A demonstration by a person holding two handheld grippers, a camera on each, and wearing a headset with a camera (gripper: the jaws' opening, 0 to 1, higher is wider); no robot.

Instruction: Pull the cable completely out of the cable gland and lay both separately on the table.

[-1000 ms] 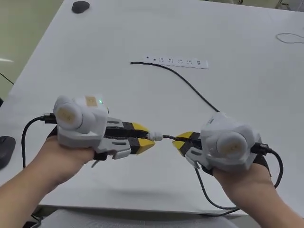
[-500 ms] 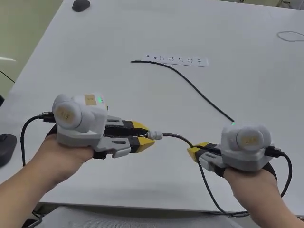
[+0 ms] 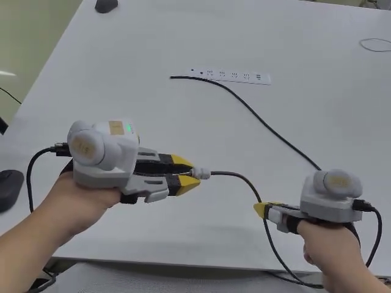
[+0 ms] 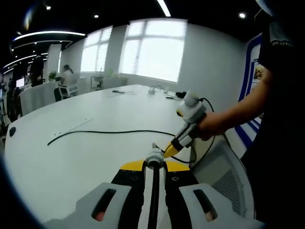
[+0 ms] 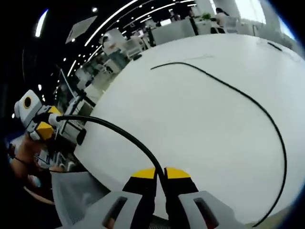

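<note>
My left gripper (image 3: 192, 177) is shut on the small white cable gland (image 3: 200, 174), which sticks out past its yellow tips (image 4: 154, 156). A black cable (image 3: 241, 178) leaves the gland, arcs right and down, and runs into my right gripper (image 3: 261, 209), which is shut on it. In the right gripper view the cable (image 5: 124, 136) curves from between the jaws of the right gripper (image 5: 160, 172) off to the left gripper (image 5: 45, 128). In the left gripper view the right gripper (image 4: 167, 150) sits just beyond the gland. Both grippers hover near the table's front edge.
A white power strip (image 3: 231, 76) lies mid-table, its black cord (image 3: 263, 122) running diagonally towards the right gripper. A dark mouse (image 3: 105, 6) sits at the far left corner. A thin white wire loop (image 3: 376, 44) lies far right. The table's front edge (image 3: 183, 259) is close below the hands.
My right gripper has moved right and down, away from the left one, and a longer stretch of cable now spans between them. The left gripper has stayed put with the gland.
</note>
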